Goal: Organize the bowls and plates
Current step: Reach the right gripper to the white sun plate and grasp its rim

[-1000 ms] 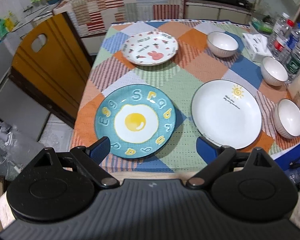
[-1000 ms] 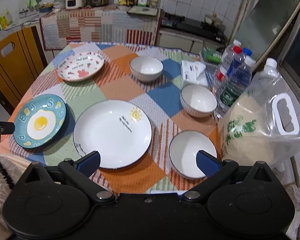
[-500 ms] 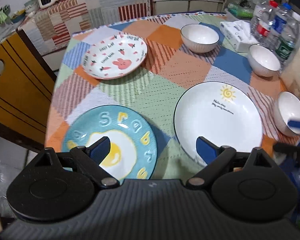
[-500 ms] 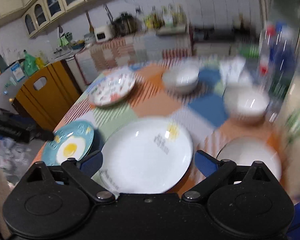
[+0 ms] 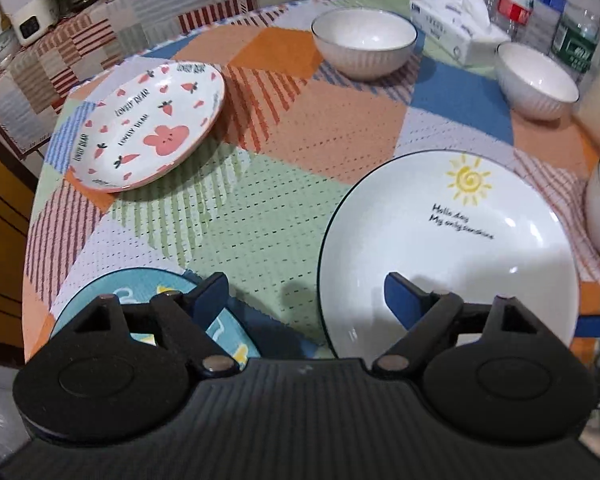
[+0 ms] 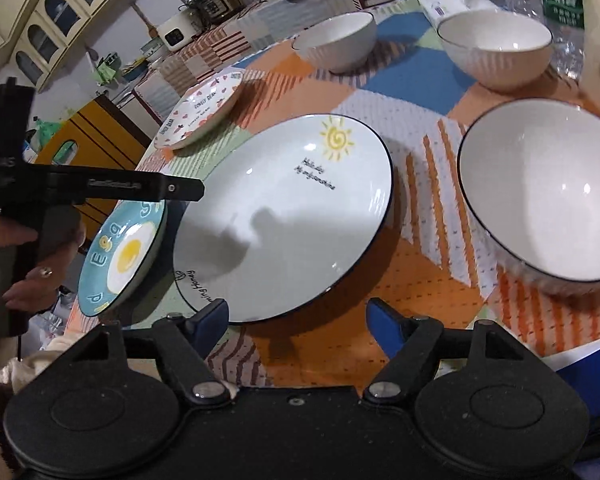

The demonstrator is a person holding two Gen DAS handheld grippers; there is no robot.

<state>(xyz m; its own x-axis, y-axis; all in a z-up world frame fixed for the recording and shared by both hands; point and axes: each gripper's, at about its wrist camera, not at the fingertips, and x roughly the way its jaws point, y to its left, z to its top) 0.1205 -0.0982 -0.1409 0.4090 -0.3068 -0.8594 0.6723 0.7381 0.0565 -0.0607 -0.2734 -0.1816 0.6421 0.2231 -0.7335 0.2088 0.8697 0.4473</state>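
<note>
- The left gripper (image 5: pixel 306 294) hangs low over the near edge of the bench (image 5: pixel 268 216), jaws apart and just now narrowing, nothing between them; one jaw is over the blue egg plate (image 5: pixel 140 292), the other over the white sun plate (image 5: pixel 452 240).
- The right gripper (image 6: pixel 296 316) sits at the near rim of the white sun plate (image 6: pixel 292 216), jaws apart and likewise just closing in, empty, with the nearest bowl (image 6: pixel 548 196) just to its right.
- The strawberry plate (image 5: pixel 148 124) lies further back on the left; two more white bowls (image 5: pixel 364 42) stand at the far right by the tissue box (image 5: pixel 456 26) and water bottles (image 5: pixel 572 20).
- All the pieces look like glazed ceramic: stiff, fairly heavy, slick and breakable.
- A plate is probably best taken at its raised rim, one jaw under the lip and one on top; a flat pinch on glaze may slip.
- A bowl wants a grip across its wall at the rim, and it should be lowered gently when nesting, since ceramic chips on contact.
</note>
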